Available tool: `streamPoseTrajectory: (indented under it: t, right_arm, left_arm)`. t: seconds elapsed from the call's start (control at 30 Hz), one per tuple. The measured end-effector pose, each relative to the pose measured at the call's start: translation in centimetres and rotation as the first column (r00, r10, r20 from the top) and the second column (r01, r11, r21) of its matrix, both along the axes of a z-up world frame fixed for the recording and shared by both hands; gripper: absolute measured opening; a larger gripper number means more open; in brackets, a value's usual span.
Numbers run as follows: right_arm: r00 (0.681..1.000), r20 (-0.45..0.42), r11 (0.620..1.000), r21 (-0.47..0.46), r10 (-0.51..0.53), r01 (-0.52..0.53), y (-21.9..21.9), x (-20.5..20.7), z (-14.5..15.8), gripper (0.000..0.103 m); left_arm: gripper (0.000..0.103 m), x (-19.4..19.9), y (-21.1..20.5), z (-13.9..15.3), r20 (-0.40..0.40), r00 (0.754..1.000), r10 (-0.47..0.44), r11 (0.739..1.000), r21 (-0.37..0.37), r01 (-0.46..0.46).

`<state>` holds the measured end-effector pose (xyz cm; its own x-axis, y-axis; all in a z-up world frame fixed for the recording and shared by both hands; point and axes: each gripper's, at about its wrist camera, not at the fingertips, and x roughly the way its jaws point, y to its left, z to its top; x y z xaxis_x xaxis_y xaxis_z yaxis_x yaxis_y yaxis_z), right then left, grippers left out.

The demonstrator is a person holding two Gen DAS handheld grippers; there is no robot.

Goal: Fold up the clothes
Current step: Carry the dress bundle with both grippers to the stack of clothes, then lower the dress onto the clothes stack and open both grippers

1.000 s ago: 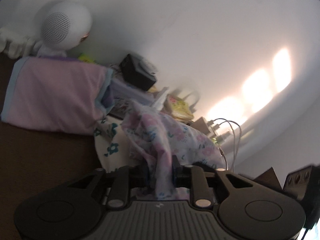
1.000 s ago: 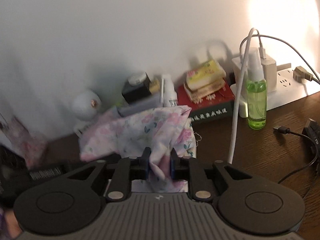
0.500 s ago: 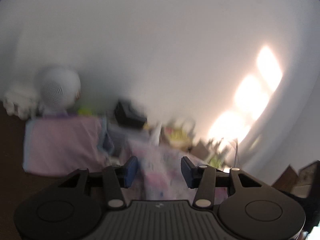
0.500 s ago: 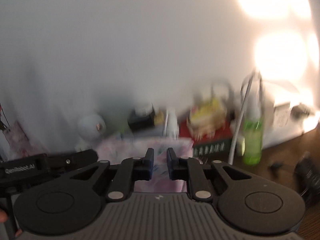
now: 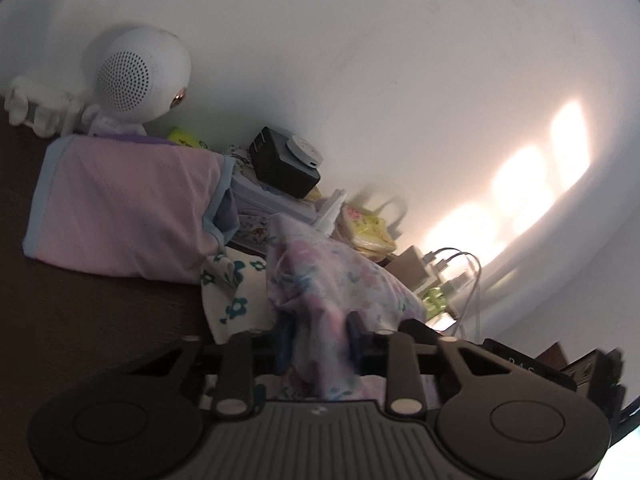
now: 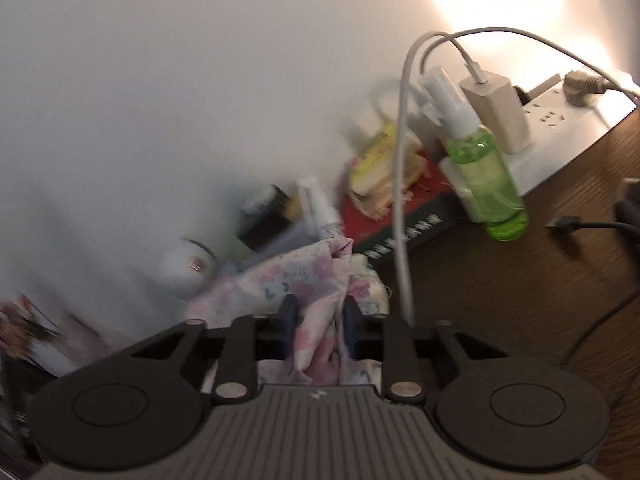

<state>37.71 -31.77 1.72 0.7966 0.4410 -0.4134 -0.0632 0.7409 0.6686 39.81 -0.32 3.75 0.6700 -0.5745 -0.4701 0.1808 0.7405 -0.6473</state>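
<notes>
Clutter (image 6: 384, 184) along wall; tabletop (image 6: 500, 300) free.

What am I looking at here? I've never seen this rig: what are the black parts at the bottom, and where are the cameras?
A person holds one two-finger gripper in each hand; a fisheye camera on each looks forward along the fingers. The left gripper is closing on the floral garment, bunched between its fingers. The right gripper pinches the same cloth, its jaws opening slightly. A folded pink garment lies on the dark wooden table, with a green spray bottle and a power strip near the wall.
</notes>
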Motion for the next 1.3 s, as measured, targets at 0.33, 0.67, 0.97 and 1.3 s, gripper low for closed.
streamPoseTrajectory:
  t: [0.33, 0.67, 0.97, 1.3]
  right_arm:
    - [0.999, 0.027, 0.999, -0.040, 0.023, -0.022, 2.0, 0.2, 1.3, 0.016]
    - [0.954, 0.287, 0.976, -0.169, -0.085, 0.138, 2.8, -2.7, 4.5, 0.040]
    - [0.980, 0.197, 0.902, -0.429, 0.035, 0.054, 7.7, -0.6, 2.2, 0.010]
    - [0.988, 0.152, 0.864, -0.498, 0.011, 0.067, 8.2, -0.5, 1.8, 0.009]
  left_arm:
    - [0.021, -0.4, 1.3, 0.2, -0.031, 0.999, 0.017, 1.000, -0.010, -0.017]
    - [0.046, -2.3, 2.1, 2.6, 0.138, 0.975, 0.175, 0.983, 0.038, -0.182]
    - [0.031, -2.5, -3.0, 0.7, 0.273, 0.956, 0.111, 0.966, 0.196, -0.168]
    - [0.030, -1.9, -2.6, -1.6, 0.255, 0.960, 0.117, 0.977, 0.143, -0.157]
